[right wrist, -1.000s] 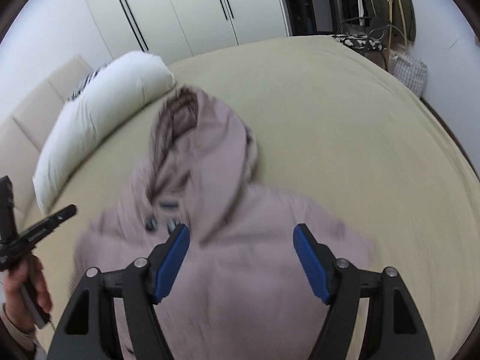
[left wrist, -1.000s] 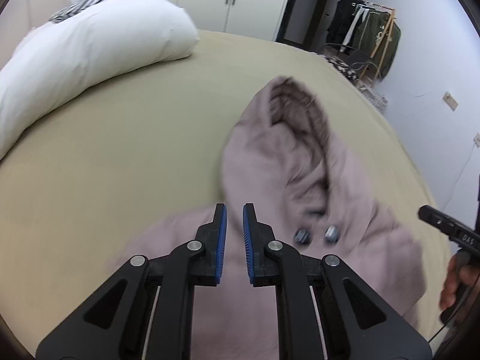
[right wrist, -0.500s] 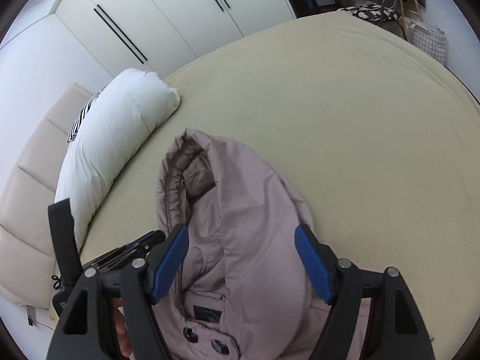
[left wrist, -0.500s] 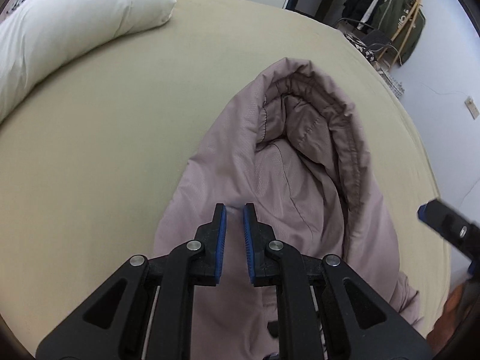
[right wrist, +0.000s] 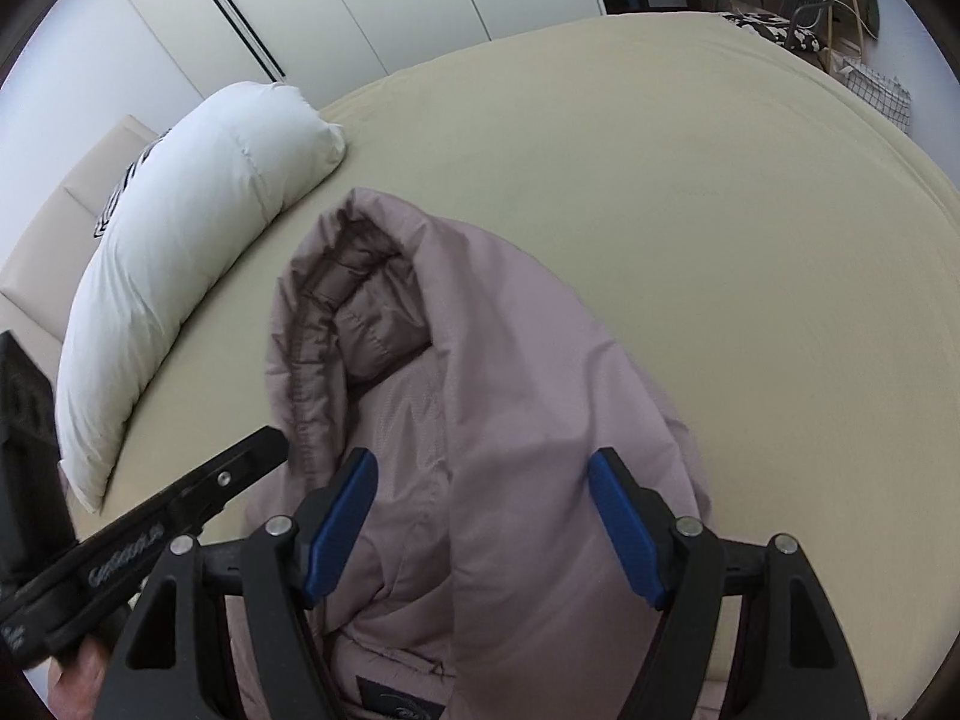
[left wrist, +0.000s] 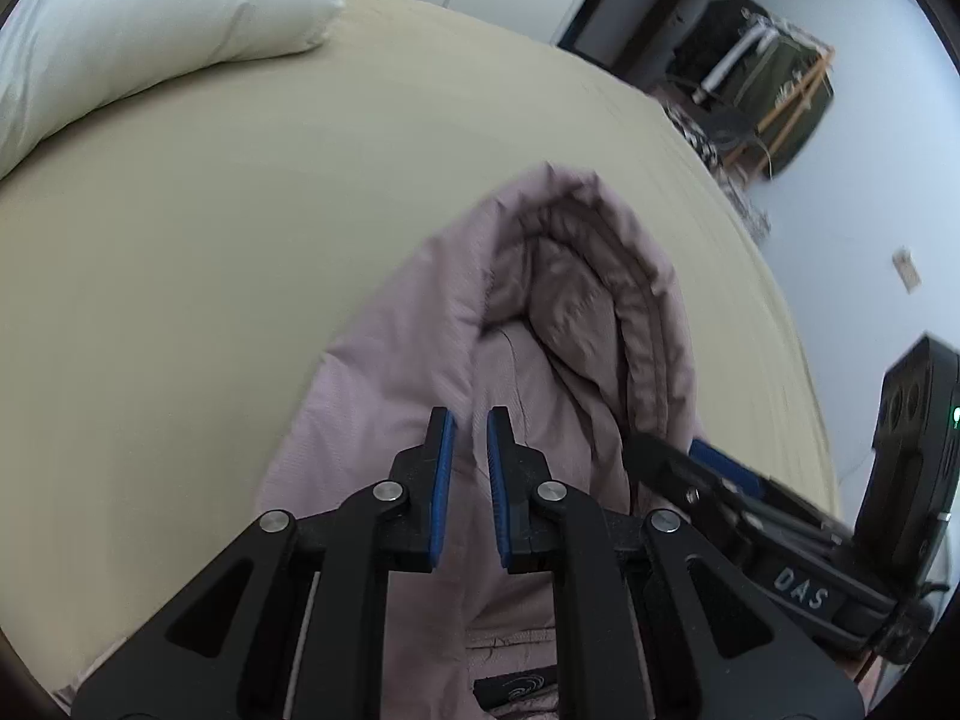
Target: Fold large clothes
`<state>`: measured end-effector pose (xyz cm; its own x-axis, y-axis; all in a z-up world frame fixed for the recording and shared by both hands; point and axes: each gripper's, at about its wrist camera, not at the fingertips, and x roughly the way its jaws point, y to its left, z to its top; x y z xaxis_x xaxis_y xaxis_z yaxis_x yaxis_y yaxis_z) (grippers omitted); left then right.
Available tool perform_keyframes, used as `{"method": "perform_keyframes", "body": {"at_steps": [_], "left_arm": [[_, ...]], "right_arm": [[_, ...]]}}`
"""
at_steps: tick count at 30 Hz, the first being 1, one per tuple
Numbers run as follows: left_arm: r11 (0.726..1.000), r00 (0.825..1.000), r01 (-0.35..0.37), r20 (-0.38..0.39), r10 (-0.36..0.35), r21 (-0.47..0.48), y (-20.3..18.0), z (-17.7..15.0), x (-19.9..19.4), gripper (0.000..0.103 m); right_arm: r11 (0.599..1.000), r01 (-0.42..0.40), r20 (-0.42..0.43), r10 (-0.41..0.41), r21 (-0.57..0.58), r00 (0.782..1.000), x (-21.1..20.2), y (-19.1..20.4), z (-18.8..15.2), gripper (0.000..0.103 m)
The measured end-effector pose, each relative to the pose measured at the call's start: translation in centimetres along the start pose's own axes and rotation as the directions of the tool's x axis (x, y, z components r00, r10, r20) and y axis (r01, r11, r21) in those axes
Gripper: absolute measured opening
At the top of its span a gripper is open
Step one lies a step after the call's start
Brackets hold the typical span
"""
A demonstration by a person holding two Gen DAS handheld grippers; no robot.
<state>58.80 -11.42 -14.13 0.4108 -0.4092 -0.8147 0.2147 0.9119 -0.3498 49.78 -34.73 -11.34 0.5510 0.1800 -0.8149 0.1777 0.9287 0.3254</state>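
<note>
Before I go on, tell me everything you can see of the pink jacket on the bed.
The pink jacket is a dusty mauve hooded coat of smooth woven fabric with a quilted, padded lining showing inside the hood. It lies on the beige bed sheet, hood pointing up the bed, its tip close to the white pillow. One side is folded over the middle, and a dark label shows at the near edge. The left claw, nearly shut, and the right claw, closing, hang over it; contact is unclear.

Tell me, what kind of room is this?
Most likely a bedroom. A pinkish hooded jacket lies on a wide bed with a white pillow at its head, tall white wardrobe doors stand behind, and a clothes rack stands in the corner.
</note>
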Motion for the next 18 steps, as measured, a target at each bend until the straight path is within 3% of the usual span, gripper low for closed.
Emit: {"method": "perform_keyframes", "body": {"at_steps": [3,6,8,11,15,18], "left_arm": [[0.995,0.998,-0.062,-0.019,0.064,0.074,-1.7,-0.4,1.3,0.011],[0.986,0.992,-0.122,-0.012,0.124,0.115,-2.6,0.0,2.3,0.011],[0.995,0.998,-0.067,-0.013,0.068,0.068,-2.3,0.4,1.7,0.011],[0.997,0.999,-0.015,0.039,0.012,0.069,-2.4,0.8,0.1,0.012],[0.994,0.999,-0.026,-0.033,0.030,0.110,-3.2,0.4,2.1,0.012],[0.985,0.993,-0.094,-0.055,0.102,0.141,-3.1,0.3,3.6,0.012]], "right_arm": [[1.000,0.018,-0.024,-0.018,0.011,1.000,0.4,-1.0,0.0,0.055],[1.000,0.008,-0.027,-0.007,0.015,1.000,0.2,-1.7,0.1,0.047],[1.000,-0.002,-0.024,0.002,0.001,1.000,0.1,-1.7,0.1,0.038],[0.999,-0.027,-0.017,0.027,0.022,0.999,0.1,-2.0,-0.1,0.033],[0.999,-0.031,-0.011,0.031,0.038,0.999,0.0,-2.1,-0.3,0.033],[0.998,-0.034,-0.009,0.035,0.046,0.999,-0.2,-2.1,-0.3,0.036]]}}
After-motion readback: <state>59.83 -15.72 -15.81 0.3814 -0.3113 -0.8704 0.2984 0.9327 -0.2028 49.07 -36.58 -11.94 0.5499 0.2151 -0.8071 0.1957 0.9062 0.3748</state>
